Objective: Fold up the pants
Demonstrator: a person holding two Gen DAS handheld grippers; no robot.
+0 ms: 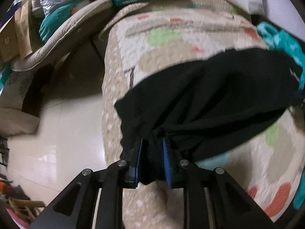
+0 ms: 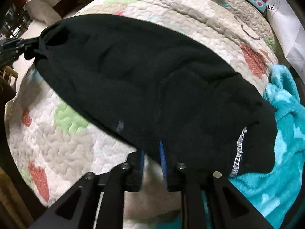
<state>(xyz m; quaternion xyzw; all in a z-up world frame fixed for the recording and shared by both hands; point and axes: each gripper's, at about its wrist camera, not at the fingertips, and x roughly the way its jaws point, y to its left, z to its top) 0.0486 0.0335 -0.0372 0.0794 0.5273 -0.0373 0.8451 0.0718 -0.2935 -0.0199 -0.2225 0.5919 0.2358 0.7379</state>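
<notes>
Left claw (image 1: 152,158) is clenched on a bunched end of the black pants (image 1: 205,99), cloth packed between its blue pads. Right claw (image 2: 152,158) has its fingers at the near hem of the pants (image 2: 152,87), at 6 o'clock in its own view; the fabric edge seems to sit between the pads, yet pale quilt shows through the gap lower down, so I cannot tell whether it truly grips.

The pants lie stretched across the patterned quilt (image 2: 63,133), with the waistband lettering (image 2: 239,150) toward 4 o'clock beside a teal fleece blanket (image 2: 286,133).

The step appears to be carrying the held end over to make a fold. To do it well, both claws should travel together and level, keeping the cloth lightly taut so it lands without a twist, with edges squared before letting go. Motion blur suggests speed; slowing down would help alignment.

From the right wrist, the left claw (image 2: 28,44) shows at 9 o'clock pinching the far end, along with the garment's full length. Only the left wrist shows the tiled floor (image 1: 57,133) at 8 o'clock, the clutter (image 1: 47,19) at 11 o'clock, and how tightly the fabric is gathered in that grip.
</notes>
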